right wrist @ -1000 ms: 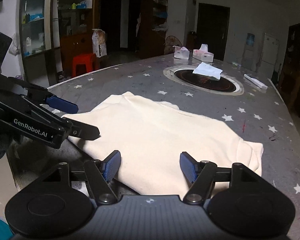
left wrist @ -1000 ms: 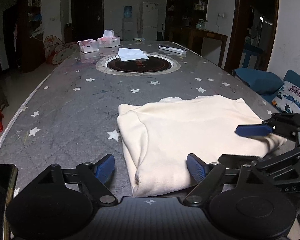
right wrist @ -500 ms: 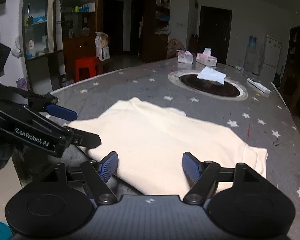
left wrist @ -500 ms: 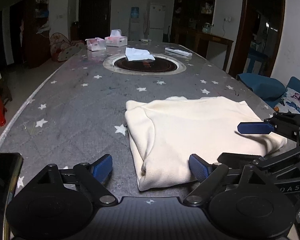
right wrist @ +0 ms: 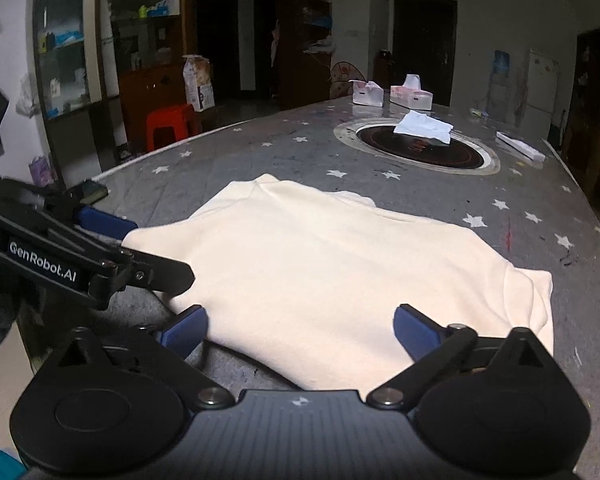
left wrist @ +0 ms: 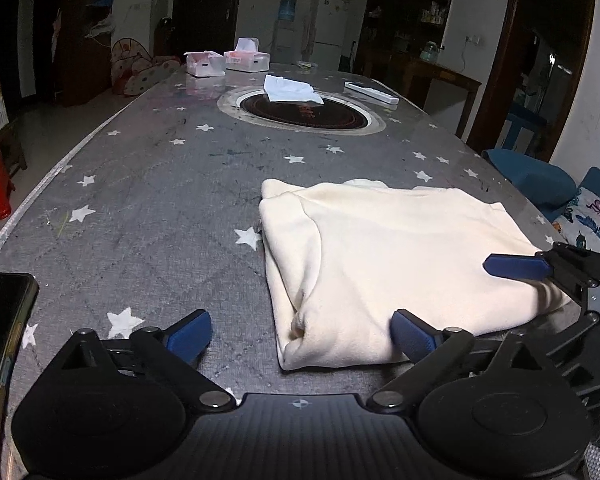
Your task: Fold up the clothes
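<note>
Starry table [left wrist: 140,200], both hand-held grippers opening, gripping nothing

White lettering "GenRobot.AI" readable on black side bar of my left gripper [right wrist: 152,248], seen at left edge of right wrist view. Print on paper bag [right wrist: 198,82] atop red stool [right wrist: 172,122] too blurred to read. No other legible text, numbers, signs.
</note>
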Available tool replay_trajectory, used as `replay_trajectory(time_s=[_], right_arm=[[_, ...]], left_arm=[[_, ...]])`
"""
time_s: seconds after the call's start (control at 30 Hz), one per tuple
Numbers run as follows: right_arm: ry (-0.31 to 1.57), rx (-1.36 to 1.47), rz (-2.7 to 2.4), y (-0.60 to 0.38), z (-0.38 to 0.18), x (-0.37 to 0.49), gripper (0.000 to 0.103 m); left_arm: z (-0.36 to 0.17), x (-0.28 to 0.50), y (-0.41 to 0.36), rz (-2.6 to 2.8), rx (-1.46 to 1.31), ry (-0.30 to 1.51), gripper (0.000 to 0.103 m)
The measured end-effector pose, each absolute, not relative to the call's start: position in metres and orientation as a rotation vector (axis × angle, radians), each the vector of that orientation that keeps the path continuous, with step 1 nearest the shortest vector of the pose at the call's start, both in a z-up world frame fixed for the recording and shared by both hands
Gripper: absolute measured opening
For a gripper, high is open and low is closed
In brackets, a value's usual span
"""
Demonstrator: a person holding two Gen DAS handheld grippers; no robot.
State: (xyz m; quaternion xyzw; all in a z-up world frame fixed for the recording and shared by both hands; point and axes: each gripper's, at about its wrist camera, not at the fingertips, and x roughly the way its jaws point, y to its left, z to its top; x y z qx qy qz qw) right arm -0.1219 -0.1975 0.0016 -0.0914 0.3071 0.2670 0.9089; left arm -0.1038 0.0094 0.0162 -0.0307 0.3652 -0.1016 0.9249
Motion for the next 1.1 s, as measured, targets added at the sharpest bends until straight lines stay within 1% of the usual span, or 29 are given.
replay_trajectory(time_s=[0.03,0.33,1.1], right_arm=[[0.632,-0.201,0.549,-0.1951,0.0004,-0.1229,0.103],[0.624,-0.25,0.533,-0.1896,-0.003,-0.1252,0.103],[0.613,-0.245,0.53,-0.1899,-0.0039,-0.1266,0.103]], left_arm=[[0.0159,-0.1036,0.0091,-0.206,-0.063,0.752,0.103],[0.0162,-0.1019,0.0095,-0.192,-0.081,0.766,0.103],[0.0241,-0.1,0.0066,-0.131,-0.107,0.777,0.103]])
